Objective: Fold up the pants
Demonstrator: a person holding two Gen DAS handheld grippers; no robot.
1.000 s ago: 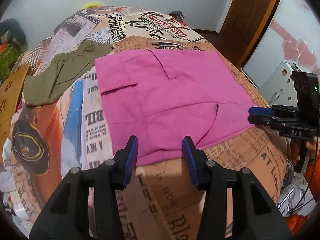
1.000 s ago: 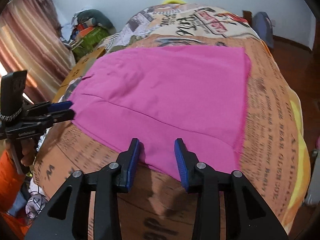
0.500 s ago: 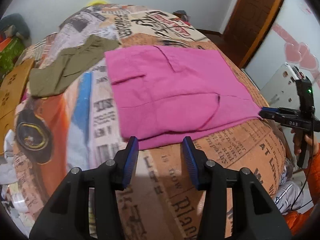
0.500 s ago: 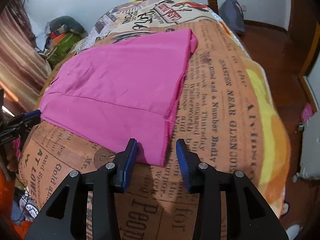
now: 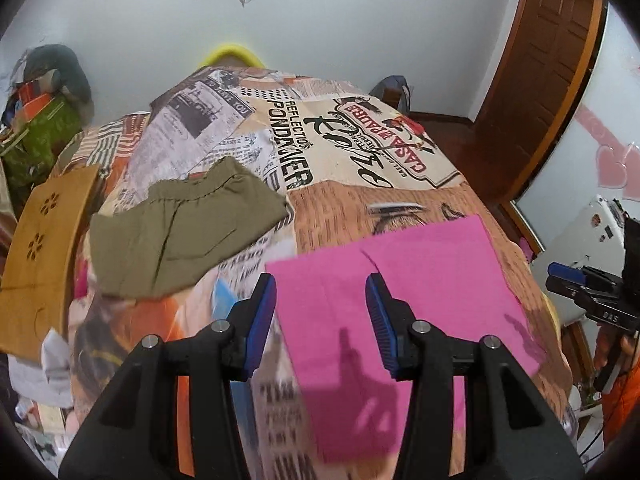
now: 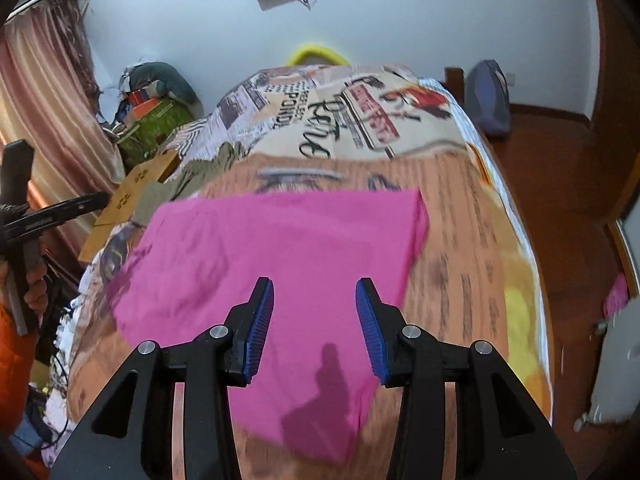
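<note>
Folded pink pants lie flat on the newspaper-print bed; they also show in the right wrist view. My left gripper is open and empty, held above the pants' left edge. My right gripper is open and empty, held above the pants' near part. The right gripper also shows at the right edge of the left wrist view. The left gripper shows at the left edge of the right wrist view; its jaws are blurred there.
Olive-green shorts lie on the bed left of the pink pants. A tan cardboard piece sits at the bed's left edge. A brown door and white appliance stand to the right. Clutter and a curtain are on the left.
Both grippers have lifted and drawn back, tilting upward, so the wall and more of the bed show. The pink pants lie lower in both views. Both grippers stay open.
</note>
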